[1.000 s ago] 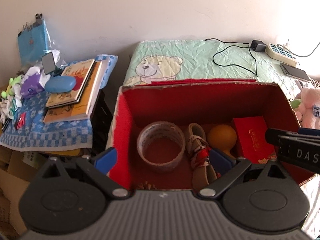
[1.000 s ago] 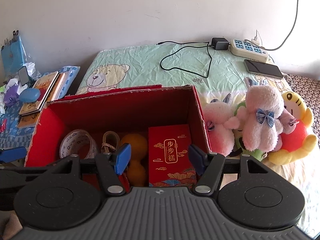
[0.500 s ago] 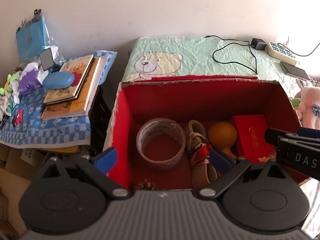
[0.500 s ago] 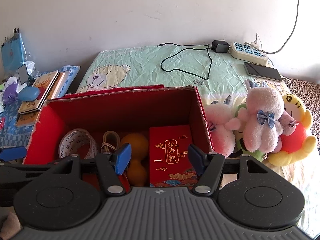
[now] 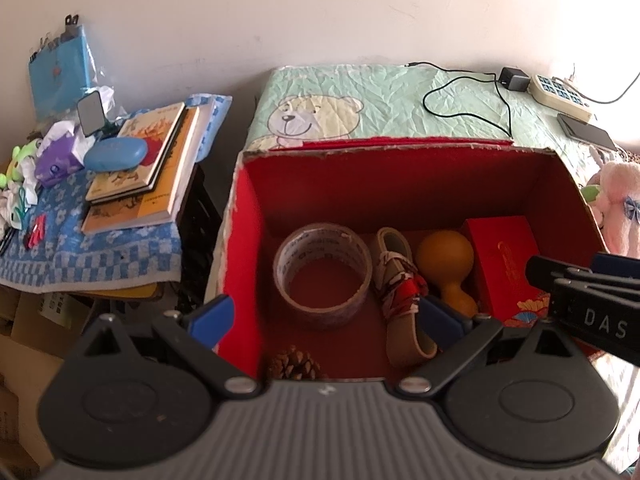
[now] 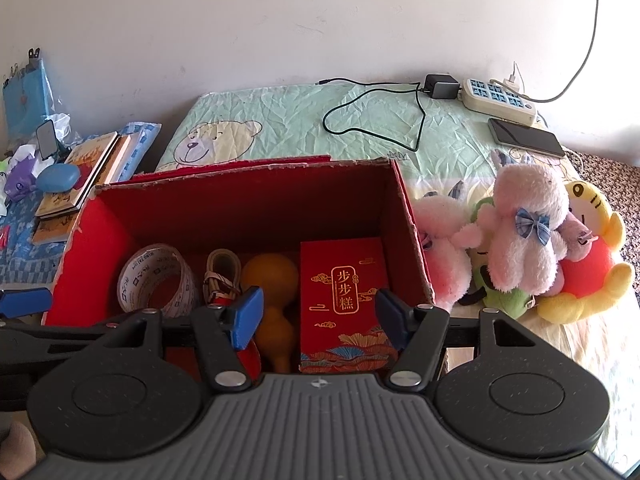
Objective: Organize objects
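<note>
Five things fill the red box: tape, shoe, gourd, packet, pinecone.

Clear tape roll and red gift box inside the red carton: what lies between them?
Between the clear tape roll and red gift box: a small beige shoe, then an orange gourd, shown in both wrist views.

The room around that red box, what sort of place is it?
Probably a bedroom at home: a bear-print quilt covers what looks like a bed, plush toys sit beside the box, and a phone lies by a power strip.
</note>
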Available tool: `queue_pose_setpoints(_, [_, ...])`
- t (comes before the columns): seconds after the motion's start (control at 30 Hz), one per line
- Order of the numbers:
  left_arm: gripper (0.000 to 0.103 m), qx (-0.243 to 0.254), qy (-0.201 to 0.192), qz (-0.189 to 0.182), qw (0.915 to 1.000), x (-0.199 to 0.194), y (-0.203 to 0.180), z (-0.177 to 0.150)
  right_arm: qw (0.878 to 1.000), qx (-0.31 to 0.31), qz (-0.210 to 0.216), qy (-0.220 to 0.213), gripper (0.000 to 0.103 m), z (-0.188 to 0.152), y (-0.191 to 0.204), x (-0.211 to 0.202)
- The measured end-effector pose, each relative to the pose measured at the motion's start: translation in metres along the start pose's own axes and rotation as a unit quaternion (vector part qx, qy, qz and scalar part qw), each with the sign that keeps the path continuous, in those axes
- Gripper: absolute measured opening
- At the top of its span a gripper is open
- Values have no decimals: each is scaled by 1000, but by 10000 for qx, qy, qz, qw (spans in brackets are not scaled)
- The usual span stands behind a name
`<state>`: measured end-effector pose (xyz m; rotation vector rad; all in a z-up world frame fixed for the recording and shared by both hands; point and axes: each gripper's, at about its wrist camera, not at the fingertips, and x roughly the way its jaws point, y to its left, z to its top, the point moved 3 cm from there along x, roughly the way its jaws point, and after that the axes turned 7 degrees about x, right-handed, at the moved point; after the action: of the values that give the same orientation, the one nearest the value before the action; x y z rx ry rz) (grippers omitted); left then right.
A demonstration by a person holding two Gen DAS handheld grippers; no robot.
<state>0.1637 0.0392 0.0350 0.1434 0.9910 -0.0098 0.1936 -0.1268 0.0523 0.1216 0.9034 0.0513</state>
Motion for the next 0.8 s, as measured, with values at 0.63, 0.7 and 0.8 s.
queue_pose_setpoints(0.63, [99, 196, 150, -140, 9996, -26, -18, -32, 9998, 141, 77, -85, 65, -29, -5, -34])
queue_pose_setpoints(0.7, [100, 157, 154, -137, 9997, -27, -18, -38, 9998, 172, 69, -60, 65, -36, -7, -36])
queue_pose_setpoints(0.8, [100, 173, 215, -119, 9995, -27, -18, -43, 9997, 232, 49, -30, 65, -43, -9, -38])
